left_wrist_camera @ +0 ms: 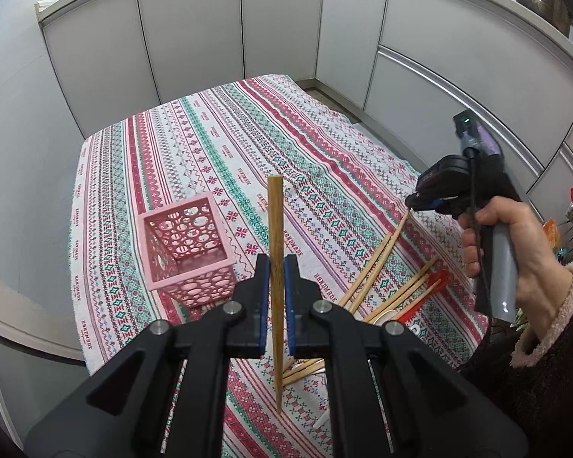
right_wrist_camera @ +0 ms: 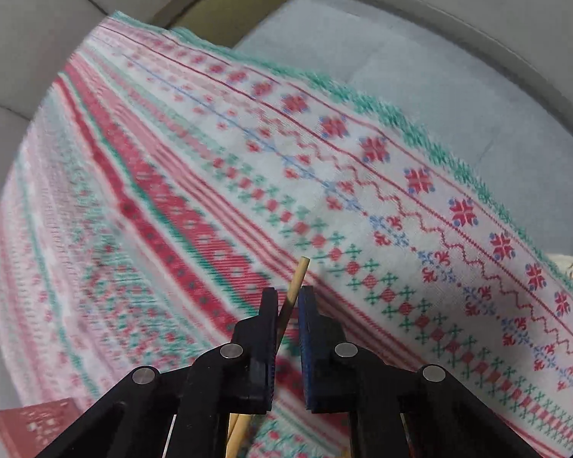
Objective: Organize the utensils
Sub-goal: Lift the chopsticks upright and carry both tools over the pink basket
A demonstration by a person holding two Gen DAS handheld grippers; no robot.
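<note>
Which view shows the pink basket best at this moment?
The left wrist view: the pink basket stands whole and sharp on the tablecloth, its open top visible. The right wrist view catches only a blurred corner at the bottom left edge.

At lower centre the right gripper [right_wrist_camera: 287, 297] pinches a wooden chopstick [right_wrist_camera: 297, 280], tilted, above the blurred patterned tablecloth [right_wrist_camera: 363, 191]; a pink basket [right_wrist_camera: 38, 425] shows at lower left.
</note>
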